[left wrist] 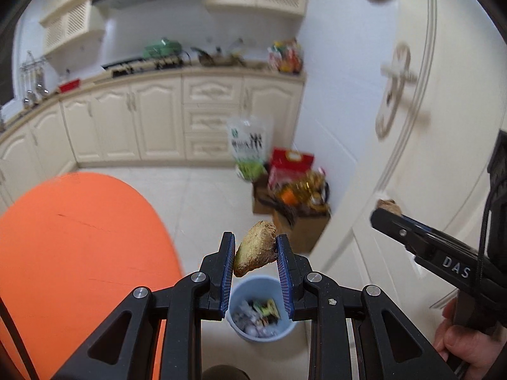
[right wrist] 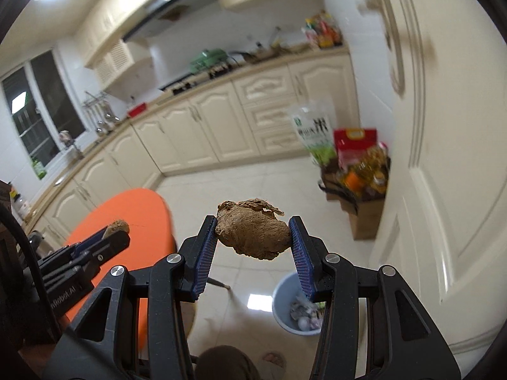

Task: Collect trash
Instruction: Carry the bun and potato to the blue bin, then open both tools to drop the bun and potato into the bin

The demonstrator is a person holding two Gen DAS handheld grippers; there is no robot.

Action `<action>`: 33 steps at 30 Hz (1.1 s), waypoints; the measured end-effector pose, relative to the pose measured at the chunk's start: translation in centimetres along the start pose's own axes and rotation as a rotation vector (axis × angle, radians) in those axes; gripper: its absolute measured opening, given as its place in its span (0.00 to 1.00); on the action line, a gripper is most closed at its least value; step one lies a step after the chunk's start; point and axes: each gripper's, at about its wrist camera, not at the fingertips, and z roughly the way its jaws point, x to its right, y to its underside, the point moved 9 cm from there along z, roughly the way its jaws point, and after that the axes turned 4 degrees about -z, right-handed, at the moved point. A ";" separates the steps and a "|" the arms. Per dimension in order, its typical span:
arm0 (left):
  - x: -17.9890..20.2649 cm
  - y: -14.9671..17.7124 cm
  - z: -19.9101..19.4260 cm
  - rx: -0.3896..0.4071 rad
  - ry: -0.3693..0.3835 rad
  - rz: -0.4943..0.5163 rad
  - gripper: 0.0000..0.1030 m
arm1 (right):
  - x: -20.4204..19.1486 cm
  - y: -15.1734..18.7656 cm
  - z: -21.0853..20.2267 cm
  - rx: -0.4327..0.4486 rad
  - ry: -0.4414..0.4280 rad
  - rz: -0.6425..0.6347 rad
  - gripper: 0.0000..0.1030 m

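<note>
Each hand-held gripper pinches its scrap across the middle, the left hand-held gripper [left wrist: 256, 255] a small brown wedge [left wrist: 256, 251], the right hand-held gripper [right wrist: 253, 237] a larger lump [right wrist: 253, 234]; treat both as light, dry and probably crumbly, keep pressure moderate, and note the blue bin [left wrist: 236, 329] on the floor below and just ahead.

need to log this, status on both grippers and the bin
Left gripper shut on brown scrap. Right gripper shut on brown lump. Blue bin below, open, part full. Nothing in the way.
</note>
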 end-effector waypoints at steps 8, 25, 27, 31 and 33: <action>1.9 1.4 7.5 -0.181 0.007 0.047 0.22 | 6.1 3.5 7.6 -0.141 0.016 0.094 0.42; 3.7 -5.0 24.4 -0.425 -0.070 0.049 0.59 | 12.4 9.2 17.1 -0.321 0.027 0.241 0.63; 3.2 -5.2 24.9 -0.417 -0.072 0.045 0.77 | 12.7 9.1 17.0 -0.312 0.032 0.254 0.75; 3.5 -4.8 24.9 -0.426 -0.094 0.057 0.92 | 13.6 8.7 16.3 -0.297 0.058 0.281 0.96; 3.5 -4.5 24.8 -0.427 -0.108 0.067 0.94 | 13.9 8.6 15.9 -0.293 0.079 0.289 1.00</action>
